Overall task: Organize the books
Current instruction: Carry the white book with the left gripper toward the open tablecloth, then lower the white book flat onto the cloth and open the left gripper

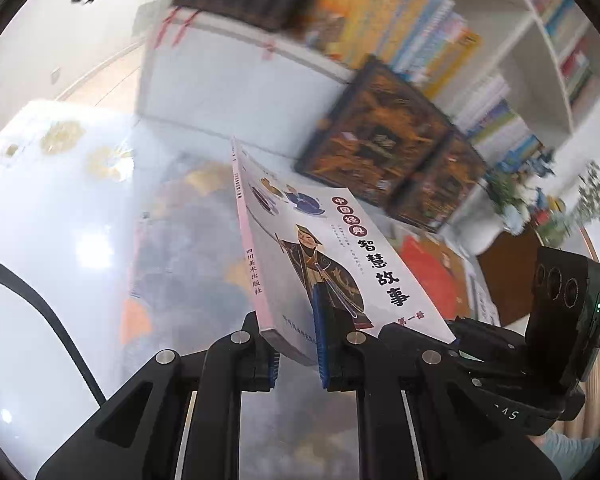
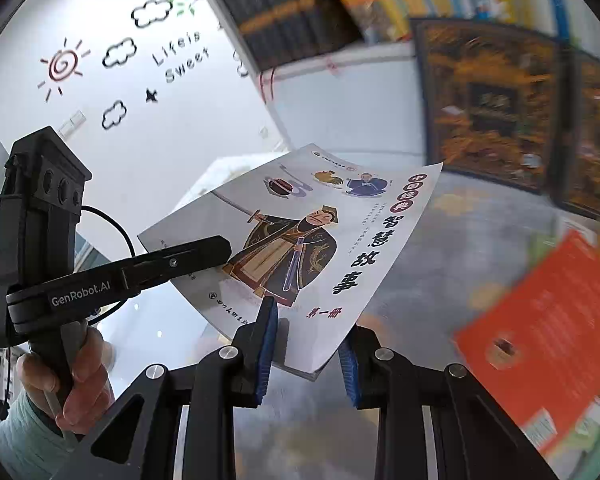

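A thin white book [image 1: 332, 256] with a robed cartoon figure and black Chinese title hangs tilted above a glossy table. In the left wrist view my left gripper [image 1: 296, 344] is shut on its lower edge near the spine, blue pads pressing both covers. My right gripper [image 1: 454, 332] clamps the book's lower right corner beside it. In the right wrist view the same book [image 2: 320, 240] sits between the blue pads of my right gripper [image 2: 306, 352], which is shut on it. The left gripper [image 2: 216, 248] reaches in from the left onto the cover, held by a hand [image 2: 68, 372].
A red book [image 2: 540, 340] lies on the glossy table [image 2: 420, 272] to the right. Two dark ornate boxed volumes [image 1: 380, 140] stand behind, against a shelf unit. Rows of colourful books [image 1: 420, 28] fill shelves above. A white bookcase [image 1: 560, 40] and small plants [image 1: 512, 192] are at right.
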`<action>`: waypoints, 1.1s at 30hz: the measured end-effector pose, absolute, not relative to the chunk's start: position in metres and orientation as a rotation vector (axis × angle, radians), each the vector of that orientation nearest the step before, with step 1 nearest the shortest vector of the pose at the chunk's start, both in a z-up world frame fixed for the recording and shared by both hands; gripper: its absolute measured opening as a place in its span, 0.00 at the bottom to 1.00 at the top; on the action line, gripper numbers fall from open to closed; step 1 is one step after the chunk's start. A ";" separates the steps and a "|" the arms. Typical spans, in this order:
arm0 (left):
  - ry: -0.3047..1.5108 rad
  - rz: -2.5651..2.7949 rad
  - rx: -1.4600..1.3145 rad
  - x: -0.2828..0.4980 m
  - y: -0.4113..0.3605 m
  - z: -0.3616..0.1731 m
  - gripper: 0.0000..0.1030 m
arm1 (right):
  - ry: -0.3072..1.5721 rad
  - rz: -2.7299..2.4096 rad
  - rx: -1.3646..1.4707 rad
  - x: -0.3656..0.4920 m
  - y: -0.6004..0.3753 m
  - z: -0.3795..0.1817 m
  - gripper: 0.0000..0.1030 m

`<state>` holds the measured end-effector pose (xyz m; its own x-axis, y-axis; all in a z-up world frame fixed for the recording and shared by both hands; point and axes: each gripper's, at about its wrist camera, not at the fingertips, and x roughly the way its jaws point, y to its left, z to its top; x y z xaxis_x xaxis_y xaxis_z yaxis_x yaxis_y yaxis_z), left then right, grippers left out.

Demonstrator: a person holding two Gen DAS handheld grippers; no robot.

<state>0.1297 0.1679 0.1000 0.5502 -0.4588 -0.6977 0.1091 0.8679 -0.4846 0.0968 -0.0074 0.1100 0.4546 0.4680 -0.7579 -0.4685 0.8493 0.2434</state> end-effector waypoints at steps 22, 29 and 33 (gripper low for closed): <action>1.094 -0.200 -0.505 0.117 0.208 0.013 0.20 | 1.264 0.541 0.130 0.158 -0.007 0.015 0.35; 1.133 -0.108 -0.524 0.082 0.222 0.011 0.20 | 1.278 0.544 0.184 0.128 -0.030 0.026 0.35; 1.134 -0.118 -0.473 0.065 0.205 0.026 0.20 | 1.251 0.552 0.207 0.097 -0.047 0.038 0.37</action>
<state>0.0650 0.2052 0.0261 0.4282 -0.3261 -0.8428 -0.1454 0.8956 -0.4204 0.0966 -0.0468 0.0375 0.2054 0.5022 -0.8400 -0.2819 0.8523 0.4406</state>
